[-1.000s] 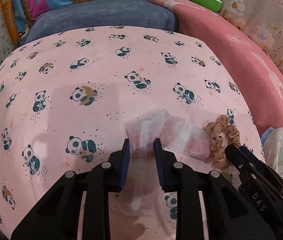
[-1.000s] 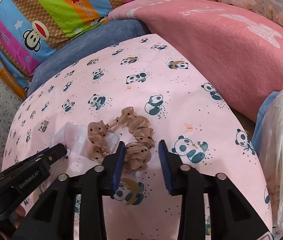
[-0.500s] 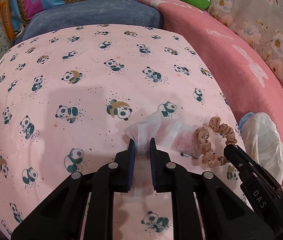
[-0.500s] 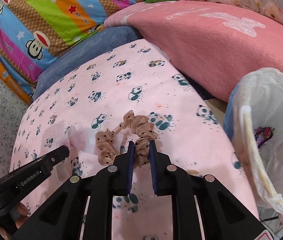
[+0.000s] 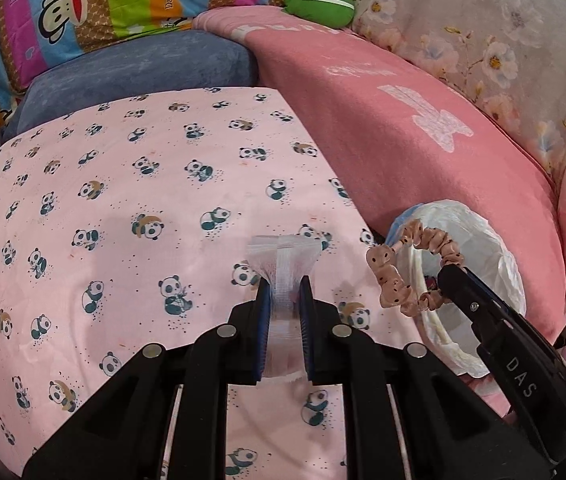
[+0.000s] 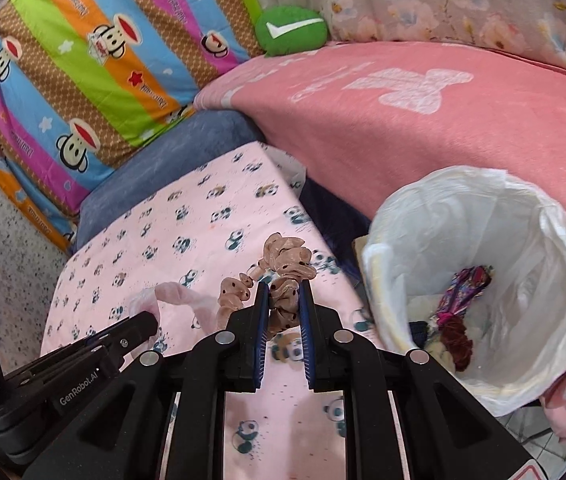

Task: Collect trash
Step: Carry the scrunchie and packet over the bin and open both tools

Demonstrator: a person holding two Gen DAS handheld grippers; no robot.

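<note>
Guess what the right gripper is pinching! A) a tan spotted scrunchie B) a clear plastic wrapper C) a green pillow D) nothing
A: the right gripper is shut on the tan spotted scrunchie, while the left gripper pinches the clear wrapper.

Bin [image 6: 563,280] sits right of table [image 5: 123,200], w/ trash [image 6: 459,312] inside; blanket [image 6: 443,120] behind, cushion [image 5: 143,68] behind table.

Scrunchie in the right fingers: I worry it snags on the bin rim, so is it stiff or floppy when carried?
Probably floppy: the scrunchie droops in a slack loop from the right gripper. Likely light, since a pinch on one spot holds it. Its dangling end could brush the trash bin liner.
</note>
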